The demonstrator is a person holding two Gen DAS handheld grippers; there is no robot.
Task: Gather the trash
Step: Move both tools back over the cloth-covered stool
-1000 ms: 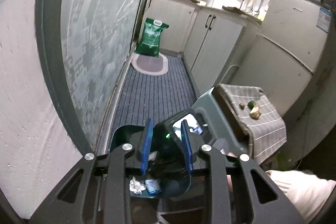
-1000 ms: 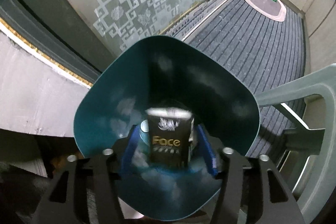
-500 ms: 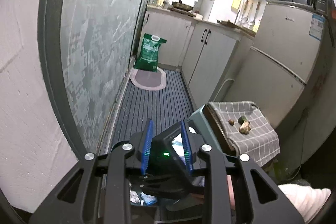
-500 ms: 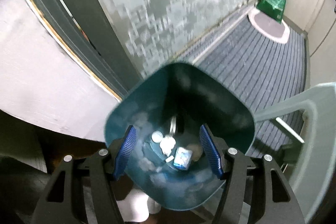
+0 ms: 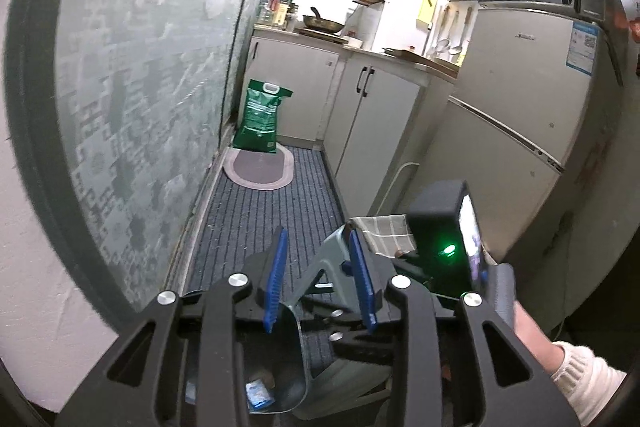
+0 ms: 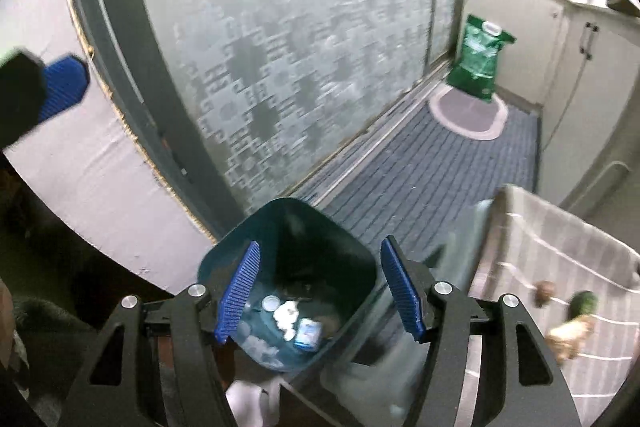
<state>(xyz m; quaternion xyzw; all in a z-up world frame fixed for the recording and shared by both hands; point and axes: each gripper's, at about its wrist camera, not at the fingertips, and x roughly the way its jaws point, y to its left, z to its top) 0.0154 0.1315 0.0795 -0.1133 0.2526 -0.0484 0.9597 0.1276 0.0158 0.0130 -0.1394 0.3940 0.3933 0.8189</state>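
Right tool [image 6: 318, 291], spread wide and empty, hangs above the bin [image 6: 288, 283]. Remaining scraps [image 6: 568, 323] lie to its right on the cloth-covered stool [image 6: 560, 239]. Left tool [image 5: 320, 279], also released, sits farther off.

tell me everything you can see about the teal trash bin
The teal trash bin is a smooth, plastic-looking container with a rounded-square open mouth and no lid. It stands upright on the floor by the frosted glass door, next to a grey stool. At the bottom lie a few pieces of trash: a small blue-and-white packet, white crumpled bits and a round white cap. The open right gripper hovers above it; nothing visibly touches its rim.
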